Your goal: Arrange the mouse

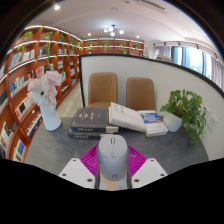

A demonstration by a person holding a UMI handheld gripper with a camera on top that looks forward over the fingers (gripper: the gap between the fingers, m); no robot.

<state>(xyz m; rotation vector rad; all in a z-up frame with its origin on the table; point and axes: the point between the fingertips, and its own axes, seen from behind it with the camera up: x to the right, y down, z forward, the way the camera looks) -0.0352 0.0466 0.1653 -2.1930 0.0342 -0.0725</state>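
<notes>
**Mouse between the tool's fingers, books and plants beyond**

Nearest to us, at six o'clock, the tool shows its two white fingers, one at seven o'clock and one at five. Their magenta pads face inward on either side of the mouse. The pads lie right against the mouse's flanks, so we read the tool as pinching it, though we cannot tell whether the mouse is raised or resting on the grey surface.

The mouse is pale grey-white, smooth and rounded, with its long axis pointing away from us. A thin seam runs down its middle, and a small wheel sits near the far end.

Just ahead of the mouse, toward eleven o'clock, lies a short stack of dark books. At one o'clock a white open book rests tilted, with smaller books beside it. Nothing stands between the mouse and these books.

At nine o'clock stands a white vase of pale flowers. At three o'clock a leafy green plant sits in a white pot.

Beyond the surface, at twelve o'clock, we see two tan chairs against a light partition. Farthest off, wooden bookshelves run along the ten o'clock side under ceiling lights.
</notes>
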